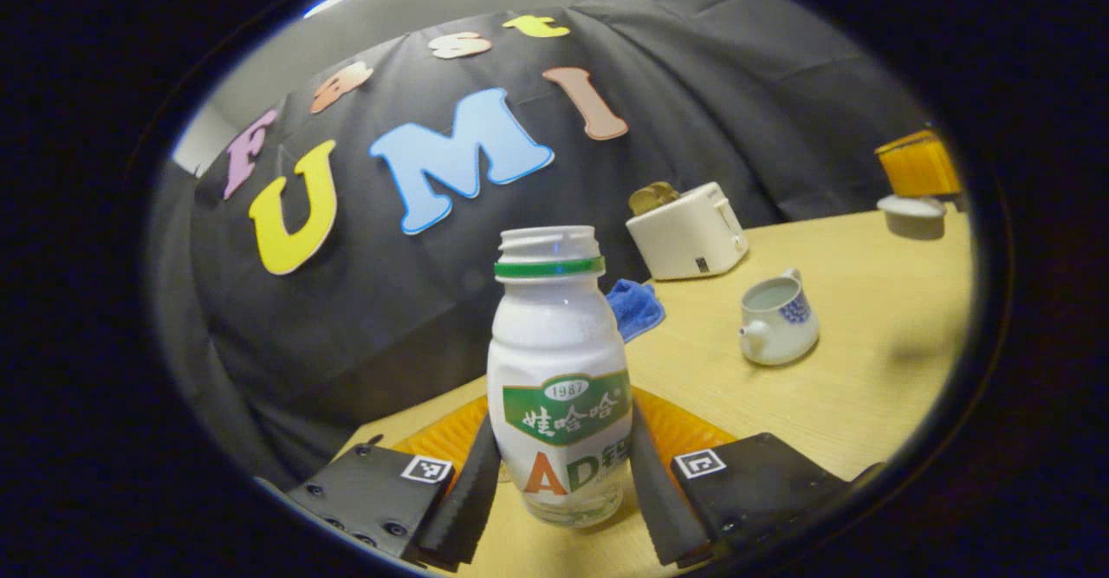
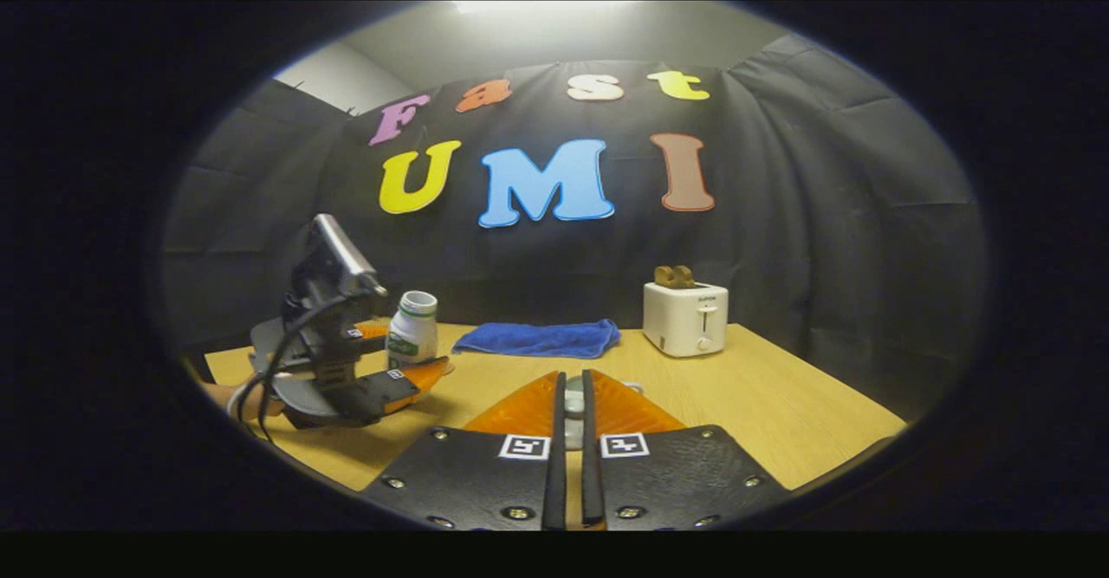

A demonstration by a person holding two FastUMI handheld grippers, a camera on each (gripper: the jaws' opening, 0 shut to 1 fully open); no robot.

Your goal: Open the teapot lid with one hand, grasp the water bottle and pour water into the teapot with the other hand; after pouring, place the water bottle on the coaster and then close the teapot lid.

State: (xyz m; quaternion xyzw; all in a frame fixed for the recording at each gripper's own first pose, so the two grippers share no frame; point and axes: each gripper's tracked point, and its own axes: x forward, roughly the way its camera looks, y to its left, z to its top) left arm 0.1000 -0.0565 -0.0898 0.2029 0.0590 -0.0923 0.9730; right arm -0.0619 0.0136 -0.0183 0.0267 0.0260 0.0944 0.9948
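The right gripper (image 2: 573, 405) has its jaws almost together, with something small and pale between them. Far to the left, the left gripper (image 2: 407, 361) is around a water bottle (image 2: 412, 332). A blue cloth (image 2: 539, 339) and a toaster (image 2: 685, 318) sit on the desk (image 2: 780, 405).

Light wooden table (image 1: 875, 387) spanning the lower right of the left gripper view and the lower band of the right gripper view. Resting on it: uncapped bottle (image 1: 559, 379), bottom centre, upright; lidless teapot (image 1: 778, 318), right of centre; blue cloth (image 2: 539, 338), at the back edge near the wall, centre; white toaster (image 2: 685, 318), right of the cloth; small white bowl (image 1: 910, 216), far upper right.
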